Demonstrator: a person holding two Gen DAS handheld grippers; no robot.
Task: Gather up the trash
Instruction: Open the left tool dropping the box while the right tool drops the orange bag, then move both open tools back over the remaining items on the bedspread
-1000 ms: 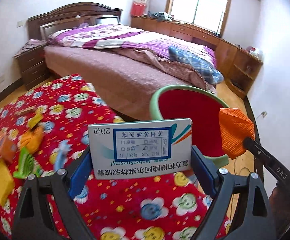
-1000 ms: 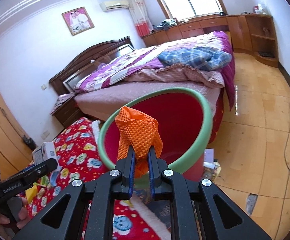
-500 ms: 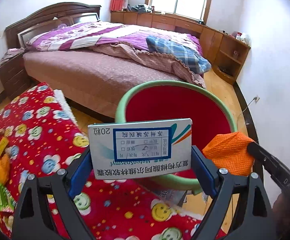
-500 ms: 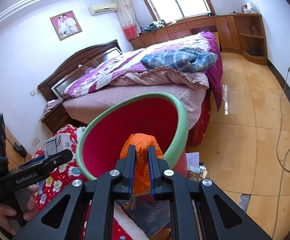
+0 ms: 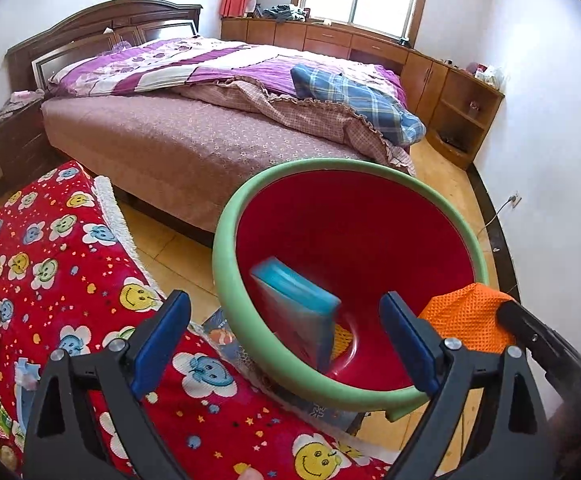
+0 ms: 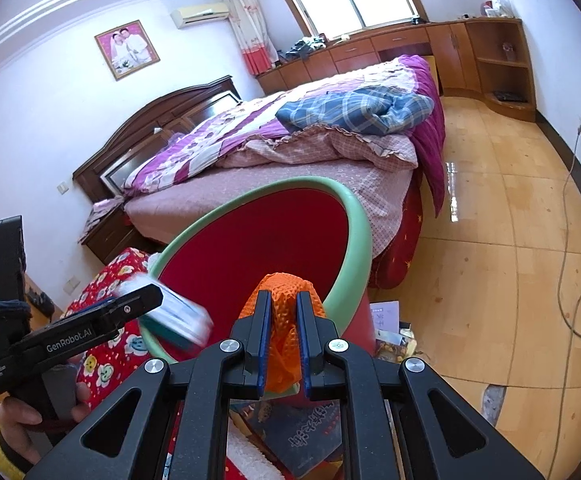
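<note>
Bedroom surroundings are seen in both views: a large bed (image 5: pixel 218 120) with a purple quilt is set before a window, and wooden cabinets (image 6: pixel 410 52) are ranged along the far wall; a red smiley-patterned blanket (image 5: pixel 70 248) is spread in the foreground, beside a red basin with a green rim (image 5: pixel 226 280) standing on the tiled floor. The left gripper (image 5: pixel 284 340) is held over the basin with its jaws spread wide and nothing between them; a white and teal medicine box (image 5: pixel 294 308), blurred, is seen inside the basin, clear of both blue pads. The right gripper (image 6: pixel 282 340) is clenched on an orange mesh wad (image 6: pixel 284 292), which is held just above the basin's near rim.
</note>
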